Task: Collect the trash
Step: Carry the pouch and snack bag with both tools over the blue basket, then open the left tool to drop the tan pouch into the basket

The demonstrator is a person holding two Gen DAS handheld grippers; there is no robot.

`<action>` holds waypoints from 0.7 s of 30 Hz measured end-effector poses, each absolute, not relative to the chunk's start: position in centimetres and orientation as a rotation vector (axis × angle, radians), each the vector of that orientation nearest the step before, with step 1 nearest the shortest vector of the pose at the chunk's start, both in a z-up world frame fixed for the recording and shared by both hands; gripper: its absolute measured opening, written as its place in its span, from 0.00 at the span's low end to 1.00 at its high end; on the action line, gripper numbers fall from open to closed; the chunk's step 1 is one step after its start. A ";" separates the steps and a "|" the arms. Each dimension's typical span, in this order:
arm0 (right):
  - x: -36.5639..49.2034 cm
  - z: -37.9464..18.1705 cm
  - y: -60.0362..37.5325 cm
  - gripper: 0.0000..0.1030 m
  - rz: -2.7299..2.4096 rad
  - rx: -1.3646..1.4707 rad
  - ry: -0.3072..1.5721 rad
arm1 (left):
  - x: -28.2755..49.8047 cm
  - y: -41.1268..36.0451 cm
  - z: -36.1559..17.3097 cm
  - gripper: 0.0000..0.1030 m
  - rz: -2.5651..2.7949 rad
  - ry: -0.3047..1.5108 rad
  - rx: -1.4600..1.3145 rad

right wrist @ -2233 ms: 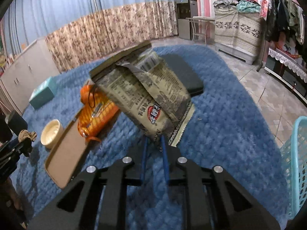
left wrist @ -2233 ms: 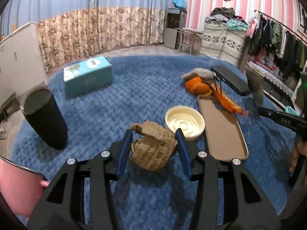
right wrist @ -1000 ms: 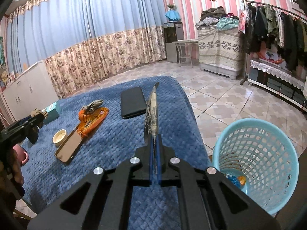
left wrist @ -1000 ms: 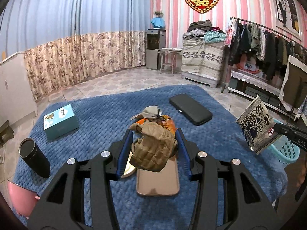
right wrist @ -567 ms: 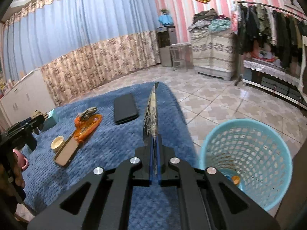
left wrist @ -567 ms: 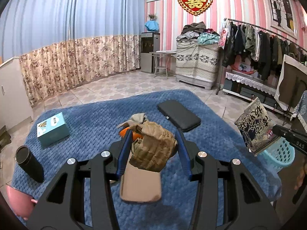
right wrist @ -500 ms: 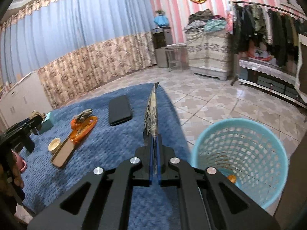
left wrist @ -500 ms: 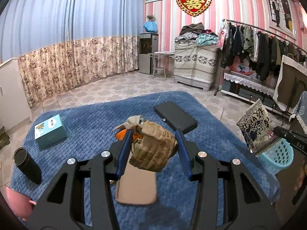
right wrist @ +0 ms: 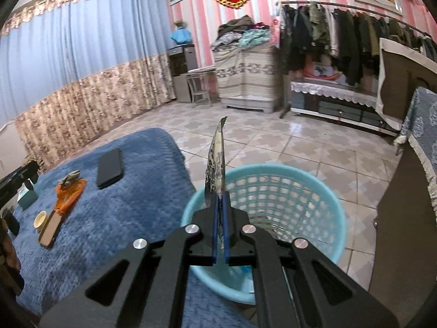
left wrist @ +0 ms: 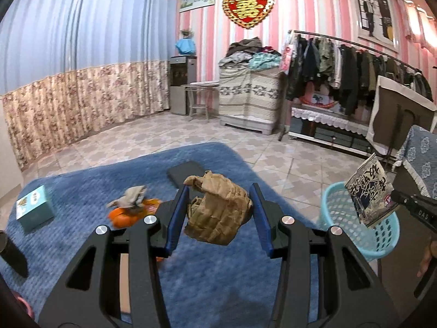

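Observation:
My left gripper [left wrist: 220, 216] is shut on a crumpled brown paper wad [left wrist: 218, 210] and holds it above the blue blanket [left wrist: 90, 191]. My right gripper [right wrist: 220, 205] is shut on a flat printed snack bag [right wrist: 215, 169], seen edge-on, right over the near rim of the light-blue mesh trash basket [right wrist: 322, 205]. In the left wrist view the snack bag [left wrist: 367, 191] hangs over the basket [left wrist: 341, 213] at the right. An orange wrapper [left wrist: 123, 216] with a grey scrap [left wrist: 131, 195] on it lies on the blanket.
On the blanket lie a black flat case [right wrist: 110, 168], a brown tray [right wrist: 50, 227], a cream bowl [right wrist: 41, 217], a teal box [left wrist: 34, 207] and a black cylinder [left wrist: 12, 257]. Tiled floor lies beyond, with a clothes rack [left wrist: 355, 76] and a wooden cabinet [right wrist: 404, 218] to the right.
Both grippers have swung right toward the basket. The right gripper with the snack bag now stands over the basket's rim. The left gripper still holds the paper wad.

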State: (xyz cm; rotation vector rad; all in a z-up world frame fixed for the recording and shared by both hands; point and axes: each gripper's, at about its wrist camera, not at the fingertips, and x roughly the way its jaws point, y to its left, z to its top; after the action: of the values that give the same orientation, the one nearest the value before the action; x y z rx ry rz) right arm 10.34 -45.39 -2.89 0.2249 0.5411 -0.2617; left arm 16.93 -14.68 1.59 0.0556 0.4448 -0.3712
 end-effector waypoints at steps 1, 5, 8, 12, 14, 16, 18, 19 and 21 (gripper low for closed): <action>10.1 -3.0 -46.0 0.03 -0.274 0.232 0.541 | 17.0 -15.4 1.6 0.43 -0.382 0.444 0.056; 9.4 -3.2 -47.6 0.03 -0.311 0.260 0.540 | 17.0 -18.5 1.1 0.43 -0.429 0.441 0.064; 9.1 -3.6 -48.7 0.03 -0.332 0.274 0.548 | 16.7 -21.3 0.5 0.43 -0.461 0.435 0.085; 8.9 -4.1 -49.7 0.03 -0.351 0.290 0.553 | 16.6 -24.4 -0.1 0.43 -0.507 0.450 0.093; 8.8 -4.3 -50.0 0.03 -0.361 0.300 0.552 | 17.0 -25.7 -0.1 0.43 -0.526 0.453 0.095; 8.7 -4.5 -50.4 0.03 -0.368 0.310 0.553 | 17.1 -27.3 -0.5 0.43 -0.553 0.463 0.101; 8.7 -4.8 -50.8 0.03 -0.380 0.321 0.556 | 17.4 -29.0 -1.0 0.43 -0.574 0.477 0.108; 8.5 -5.0 -51.0 0.03 -0.386 0.327 0.556 | 17.4 -29.8 -1.2 0.43 -0.581 0.481 0.111; 8.4 -5.2 -51.3 0.03 -0.398 0.336 0.557 | 17.7 -31.5 -1.9 0.43 -0.602 0.493 0.116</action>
State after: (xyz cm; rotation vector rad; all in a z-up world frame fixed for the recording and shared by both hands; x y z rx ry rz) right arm 8.36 -51.26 -5.21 0.3355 0.5566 -0.3984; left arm 17.74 -31.46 -1.90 0.1160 0.4926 -0.6016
